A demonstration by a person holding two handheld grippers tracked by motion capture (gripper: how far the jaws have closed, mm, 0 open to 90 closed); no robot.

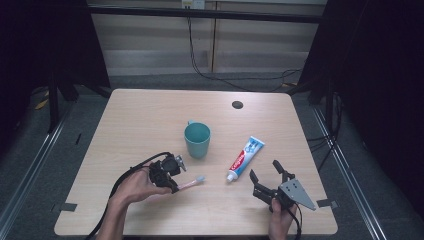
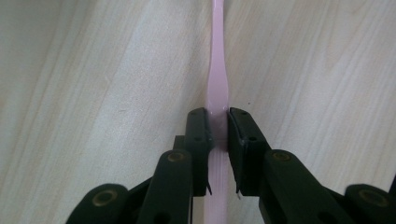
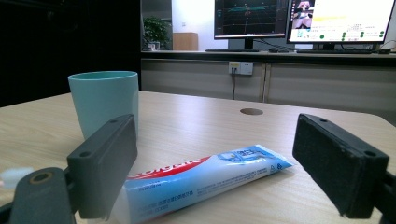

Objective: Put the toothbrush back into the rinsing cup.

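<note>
High view: left tool [image 1: 172,172] at lower left of centre, held in left hand [image 1: 137,187], clamped on pink toothbrush [image 1: 191,183] near its handle end; brush lying flat on the wood surface [image 1: 150,120], bristle head pointing right toward frame centre. Teal cup [image 1: 197,140] upright just above and right of left tool, apart from it. Toothpaste tube [image 1: 246,158] lying diagonally right of centre, cap end lower left, not touched. Right tool [image 1: 265,175] at lower right, jaws spread apart, nothing between them, tips aimed up-left toward tube cap, close but clear of it; grey plate on top, right hand [image 1: 280,220] at bottom edge. Round dark hole [image 1: 237,104] in surface near upper centre. Left gripper view: two black jaws rising from bottom, pads pressed on both sides of toothbrush handle [image 2: 217,88] at frame centre; pink handle running straight up to top edge, resting on pale wood. Right gripper view: jaws wide apart at lower left and lower right of frame, empty; toothpaste tube [image 3: 201,179] lying across lower centre just beyond them, low-left end near the left pad; teal cup [image 3: 103,100] standing at left behind left pad; monitors [image 3: 303,21] on far bench at upper right.
</note>
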